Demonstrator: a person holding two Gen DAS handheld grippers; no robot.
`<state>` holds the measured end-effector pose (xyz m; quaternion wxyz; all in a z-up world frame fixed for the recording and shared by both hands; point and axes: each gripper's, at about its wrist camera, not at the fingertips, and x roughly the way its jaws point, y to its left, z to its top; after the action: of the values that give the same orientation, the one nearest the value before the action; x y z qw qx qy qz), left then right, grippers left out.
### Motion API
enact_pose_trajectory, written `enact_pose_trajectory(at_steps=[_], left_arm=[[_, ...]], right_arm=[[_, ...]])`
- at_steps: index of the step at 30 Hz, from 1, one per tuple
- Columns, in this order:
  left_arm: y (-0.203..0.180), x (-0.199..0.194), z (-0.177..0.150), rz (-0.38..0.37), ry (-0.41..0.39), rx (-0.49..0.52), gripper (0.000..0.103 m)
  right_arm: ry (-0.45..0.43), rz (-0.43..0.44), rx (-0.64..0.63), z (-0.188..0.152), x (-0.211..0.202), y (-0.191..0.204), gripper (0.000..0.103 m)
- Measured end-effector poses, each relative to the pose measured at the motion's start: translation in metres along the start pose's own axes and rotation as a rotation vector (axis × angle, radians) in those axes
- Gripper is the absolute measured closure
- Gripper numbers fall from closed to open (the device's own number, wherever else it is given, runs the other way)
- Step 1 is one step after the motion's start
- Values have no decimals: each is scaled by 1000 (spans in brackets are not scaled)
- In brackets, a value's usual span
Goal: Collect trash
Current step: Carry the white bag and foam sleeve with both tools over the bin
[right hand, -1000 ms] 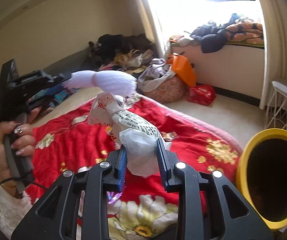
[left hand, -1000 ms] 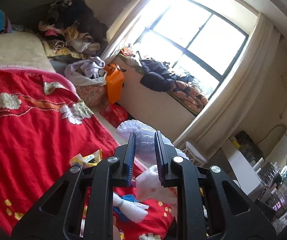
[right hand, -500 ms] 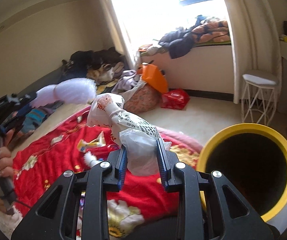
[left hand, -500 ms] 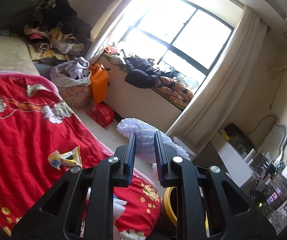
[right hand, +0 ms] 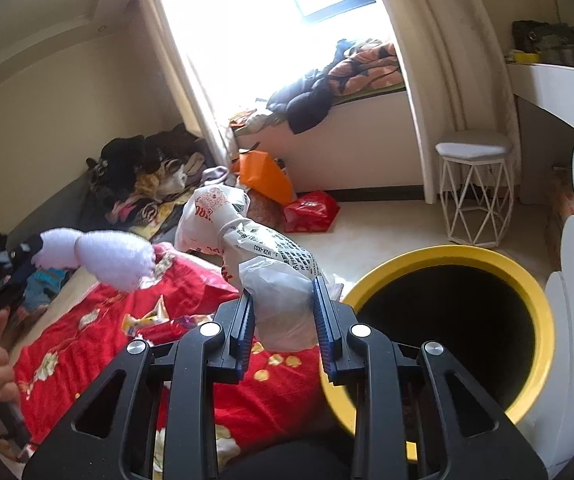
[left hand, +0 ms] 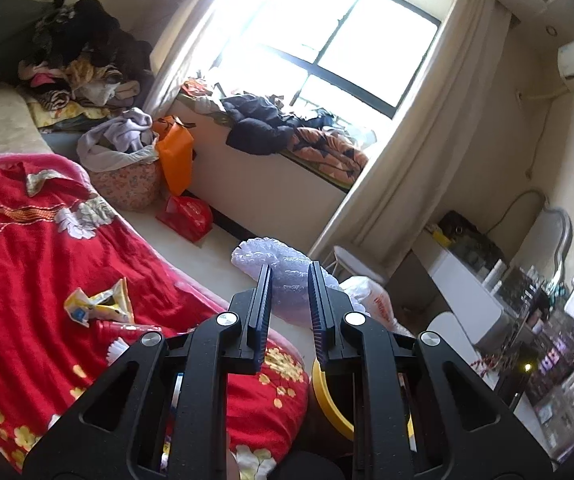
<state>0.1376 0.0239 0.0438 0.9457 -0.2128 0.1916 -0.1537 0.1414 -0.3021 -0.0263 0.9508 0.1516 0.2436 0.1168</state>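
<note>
Trash is partly gathered: the right tool (right hand: pixel 283 312) is clenching a crumpled white bag (right hand: pixel 271 268), holding it in the air just beside the yellow bin (right hand: pixel 539 320), not yet over its mouth. The left tool (left hand: pixel 289 300) is gripping a pale lilac wad (left hand: pixel 283 272) above the edge of the bed (left hand: pixel 27 280), with the bin's rim showing below it. Neither piece is lying in the bin yet, so both drops are remaining. A yellow wrapper (left hand: pixel 99 304) and a few smaller scraps are lying on the red bedspread, waiting to be picked up, so the job is looking well short of finished.
</note>
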Motion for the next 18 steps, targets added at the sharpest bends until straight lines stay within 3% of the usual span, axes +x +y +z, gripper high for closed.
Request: enact_pose_trajectory(at_steps=[18], left_arm=[[-51, 34, -33, -51, 91, 110, 90]], right_arm=[[-54, -127, 86, 3, -19, -52, 77]])
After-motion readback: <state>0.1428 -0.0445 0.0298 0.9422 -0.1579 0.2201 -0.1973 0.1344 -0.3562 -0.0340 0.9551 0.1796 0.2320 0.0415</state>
